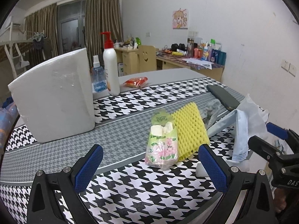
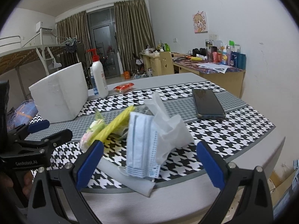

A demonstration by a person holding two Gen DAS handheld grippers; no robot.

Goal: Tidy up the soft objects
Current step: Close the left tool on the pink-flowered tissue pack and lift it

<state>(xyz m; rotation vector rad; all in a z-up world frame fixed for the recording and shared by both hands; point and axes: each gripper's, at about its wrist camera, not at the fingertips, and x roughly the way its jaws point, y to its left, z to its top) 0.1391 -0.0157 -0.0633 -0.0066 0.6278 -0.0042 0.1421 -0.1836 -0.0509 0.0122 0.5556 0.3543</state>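
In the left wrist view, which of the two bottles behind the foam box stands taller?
The white pump bottle with the red pump head; it rises well above the clear blue spray bottle standing beside it, nearer the white foam box.

**Black frames, blue pads**

The left gripper [image 1: 150,168] and the right gripper [image 2: 149,165] look alike: matte black plastic arms with triangular cut-outs, joined by round silver screws at the pivots. Each of the jaws carries a bright blue pad with a fine dimpled grid texture. White lettering marks the black bodies: "GenRobot.AI" shows on the left unit in the right wrist view, and a partial "DAS" on the right unit in the left wrist view.
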